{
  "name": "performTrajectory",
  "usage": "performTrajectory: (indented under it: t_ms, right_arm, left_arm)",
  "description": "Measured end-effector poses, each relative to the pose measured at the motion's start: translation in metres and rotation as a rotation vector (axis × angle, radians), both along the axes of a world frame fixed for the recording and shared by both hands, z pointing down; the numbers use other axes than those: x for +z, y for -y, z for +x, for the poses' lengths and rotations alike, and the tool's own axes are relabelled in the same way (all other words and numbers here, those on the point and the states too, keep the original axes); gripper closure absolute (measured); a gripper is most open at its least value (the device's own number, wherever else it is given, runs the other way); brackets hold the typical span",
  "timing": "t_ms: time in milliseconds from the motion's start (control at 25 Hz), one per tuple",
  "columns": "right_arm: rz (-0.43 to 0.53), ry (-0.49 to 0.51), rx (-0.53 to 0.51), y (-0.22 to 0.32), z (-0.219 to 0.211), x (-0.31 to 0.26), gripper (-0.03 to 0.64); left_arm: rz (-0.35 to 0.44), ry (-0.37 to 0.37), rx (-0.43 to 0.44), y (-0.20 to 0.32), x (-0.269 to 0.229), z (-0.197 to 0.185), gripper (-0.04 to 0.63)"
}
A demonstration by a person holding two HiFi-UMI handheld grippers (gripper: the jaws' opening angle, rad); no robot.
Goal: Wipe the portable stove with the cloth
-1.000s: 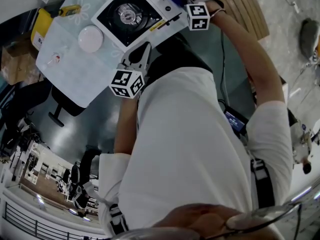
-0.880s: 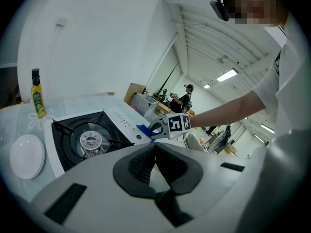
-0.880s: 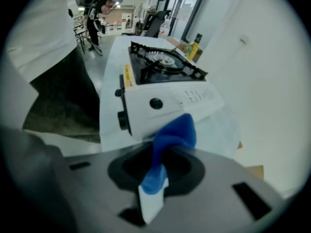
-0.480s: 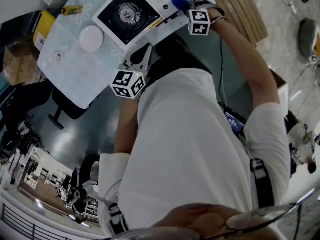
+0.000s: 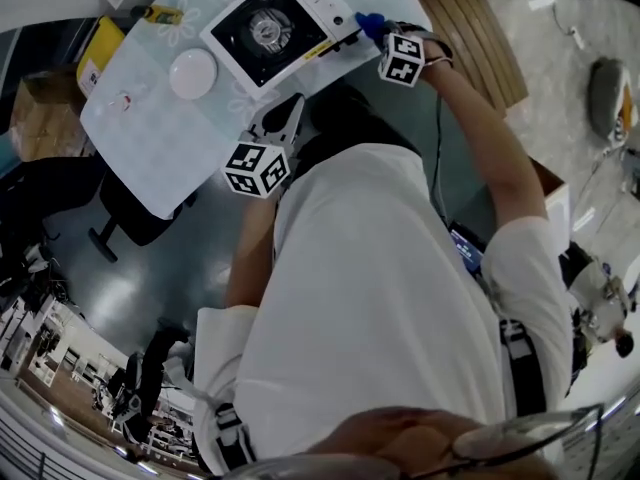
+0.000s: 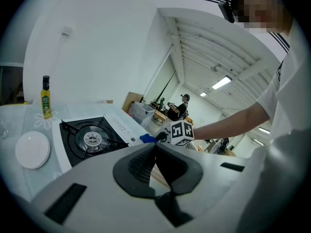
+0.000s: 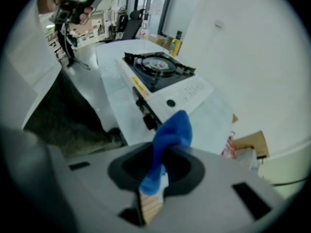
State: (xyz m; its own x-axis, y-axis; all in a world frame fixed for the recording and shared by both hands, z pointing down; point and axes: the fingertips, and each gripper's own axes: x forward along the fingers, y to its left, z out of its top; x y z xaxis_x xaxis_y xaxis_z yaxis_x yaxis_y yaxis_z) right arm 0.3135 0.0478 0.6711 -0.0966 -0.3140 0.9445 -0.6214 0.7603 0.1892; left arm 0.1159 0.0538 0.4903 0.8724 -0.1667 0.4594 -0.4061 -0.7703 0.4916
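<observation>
The left claw (image 6: 155,150) is pressed together on nothing, by the near edge of the surface (image 5: 150,138). The portable stove (image 5: 270,33) sits along that edge, toward its right end. The right claw (image 7: 163,154), clamped on the blue cloth (image 7: 172,127), hovers just off the stove's knob side. To wipe well, lower it until the cloth alone drags flat, then sweep in overlapping passes.

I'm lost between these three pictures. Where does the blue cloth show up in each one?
Head view: the blue cloth is near the top, right of centre, at the control end of the portable stove.
Left gripper view: a small blue patch at centre, just above the jaws.
Right gripper view: low centre, pinched between the jaws.
Shared landmark: the portable stove.
</observation>
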Motion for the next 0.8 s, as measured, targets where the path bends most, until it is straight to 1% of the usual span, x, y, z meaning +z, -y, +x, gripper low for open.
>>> performTrajectory:
  t_ms: [120, 280, 440, 560, 800]
  right_arm:
    - [0.022, 0.012, 0.038, -0.004, -0.004, -0.013, 0.537]
    - [0.046, 0.015, 0.051, -0.004, -0.011, -0.03, 0.538]
    - [0.076, 0.023, 0.058, -0.008, -0.027, -0.045, 0.537]
    - [0.098, 0.032, 0.068, -0.01, -0.041, -0.063, 0.537]
    - [0.146, 0.077, 0.131, -0.01, -0.065, -0.098, 0.537]
  left_arm:
    - [0.02, -0.013, -0.013, -0.003, -0.006, -0.007, 0.563]
    - [0.046, -0.018, -0.04, -0.003, -0.01, -0.019, 0.563]
    - [0.044, -0.004, -0.079, -0.003, -0.008, -0.039, 0.563]
    - [0.047, -0.008, -0.112, -0.002, -0.01, -0.053, 0.563]
    - [0.09, -0.006, -0.162, 0.0, -0.023, -0.078, 0.563]
